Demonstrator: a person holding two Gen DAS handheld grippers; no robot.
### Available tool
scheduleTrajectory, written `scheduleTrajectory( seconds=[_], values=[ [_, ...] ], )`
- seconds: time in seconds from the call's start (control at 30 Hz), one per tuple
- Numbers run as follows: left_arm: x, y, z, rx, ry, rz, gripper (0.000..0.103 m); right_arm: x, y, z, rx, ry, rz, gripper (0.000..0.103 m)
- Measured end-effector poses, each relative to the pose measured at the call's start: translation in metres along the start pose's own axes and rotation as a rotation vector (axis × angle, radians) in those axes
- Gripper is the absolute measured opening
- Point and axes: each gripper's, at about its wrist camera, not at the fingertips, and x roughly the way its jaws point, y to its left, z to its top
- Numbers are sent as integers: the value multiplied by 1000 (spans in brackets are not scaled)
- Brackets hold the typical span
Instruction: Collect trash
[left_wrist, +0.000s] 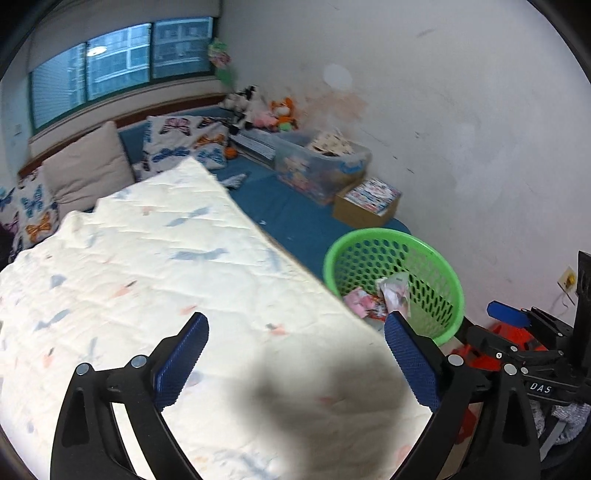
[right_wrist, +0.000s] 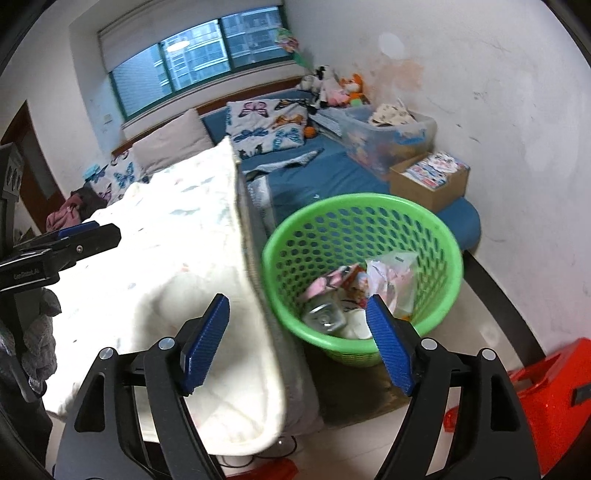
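Several pieces of trash, wrappers and a clear bottle among them, were already gathered in the green basket at the bed's near right corner. The left gripper and right gripper were spread apart and empty. A few scraps on the far blue sheet seemingly remained to be collected.

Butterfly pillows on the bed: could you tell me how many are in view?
2: one butterfly pillow at the head of the bed beyond the beige pillow, another on its near side; the quilt may hide more.
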Motion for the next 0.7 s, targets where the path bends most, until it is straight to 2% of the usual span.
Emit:
scheduleTrajectory(
  seconds=[0.4, 0.7],
  values=[
    [-62, 56, -39, -102, -65, 143, 96, 0, 57, -2, -69, 9, 64, 84],
    [-99, 86, -69, -190, -95, 224, 96, -7, 92, -2, -123, 2, 69, 91]
  ],
)
